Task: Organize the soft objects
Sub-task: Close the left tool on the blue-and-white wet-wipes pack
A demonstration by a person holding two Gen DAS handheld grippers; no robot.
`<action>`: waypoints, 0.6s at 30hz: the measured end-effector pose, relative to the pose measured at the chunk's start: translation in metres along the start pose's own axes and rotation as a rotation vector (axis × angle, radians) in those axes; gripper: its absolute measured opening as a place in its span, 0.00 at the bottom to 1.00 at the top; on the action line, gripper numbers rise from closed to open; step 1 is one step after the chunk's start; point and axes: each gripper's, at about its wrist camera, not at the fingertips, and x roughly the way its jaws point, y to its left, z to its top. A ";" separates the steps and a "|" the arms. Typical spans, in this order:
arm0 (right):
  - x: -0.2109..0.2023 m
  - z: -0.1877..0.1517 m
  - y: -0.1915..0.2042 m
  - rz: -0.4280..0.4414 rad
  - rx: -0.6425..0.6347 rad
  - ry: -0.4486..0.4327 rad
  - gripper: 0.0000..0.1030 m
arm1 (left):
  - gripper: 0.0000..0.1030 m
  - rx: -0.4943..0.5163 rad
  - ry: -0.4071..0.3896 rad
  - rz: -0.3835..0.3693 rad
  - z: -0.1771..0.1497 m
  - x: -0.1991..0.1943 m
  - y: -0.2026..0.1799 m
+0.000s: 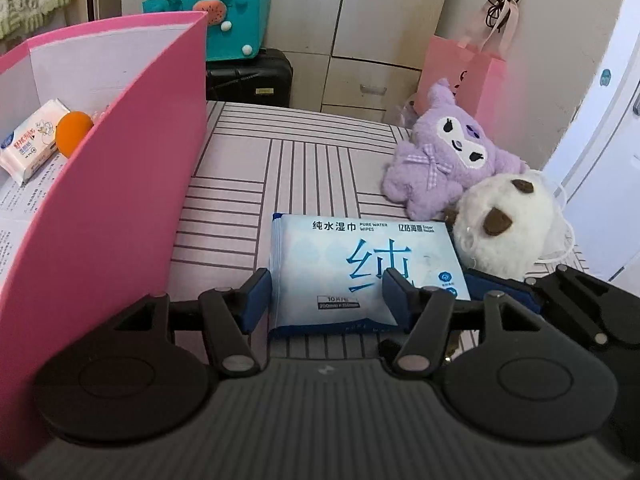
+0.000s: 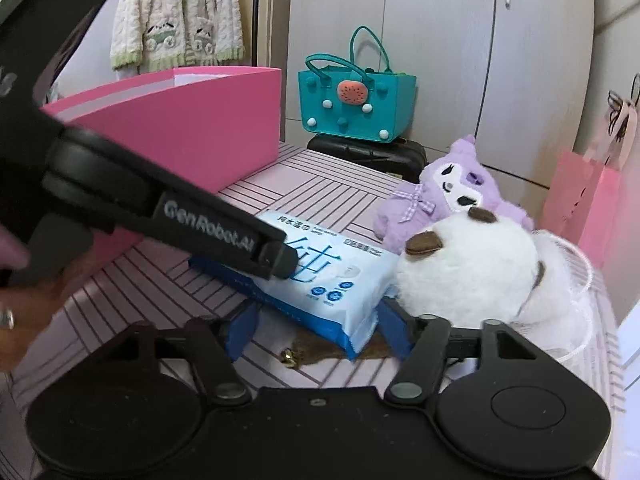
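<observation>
A light-blue pack of wet wipes [image 1: 360, 264] [image 2: 332, 276] sits between both grippers over the striped pink surface [image 1: 304, 168]. My left gripper [image 1: 326, 286] is shut on its left half: one pad is at the pack's edge and the other presses into its face. In the right wrist view a left-gripper finger [image 2: 240, 240] lies across the pack's top. My right gripper [image 2: 316, 324] stands open around the pack's near corner, with a gap at its left pad. A white plush [image 1: 504, 228] [image 2: 468, 268] and a purple plush [image 1: 448, 156] [image 2: 452, 192] lie right of the pack.
A tall pink box [image 1: 120, 160] [image 2: 200, 128] stands at the left, holding a tissue pack [image 1: 32, 140] and an orange ball [image 1: 74, 132]. Behind are a teal bag [image 2: 356, 108] on a black case [image 1: 252, 80], cupboards, and a pink paper bag [image 1: 460, 76]. A small bell [image 2: 289, 357] lies under the pack.
</observation>
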 end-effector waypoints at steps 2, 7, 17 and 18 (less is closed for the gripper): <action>0.002 0.001 0.000 0.003 0.014 0.004 0.74 | 0.59 -0.006 0.000 -0.003 0.000 0.001 0.001; 0.005 0.003 -0.003 0.003 0.062 0.006 0.66 | 0.57 -0.001 0.000 -0.015 -0.002 0.001 -0.003; -0.001 0.003 0.007 -0.028 0.019 -0.022 0.53 | 0.51 -0.025 -0.033 -0.052 -0.008 -0.009 0.002; -0.003 0.002 0.007 -0.023 0.020 -0.028 0.53 | 0.51 -0.028 -0.034 -0.055 -0.008 -0.011 0.002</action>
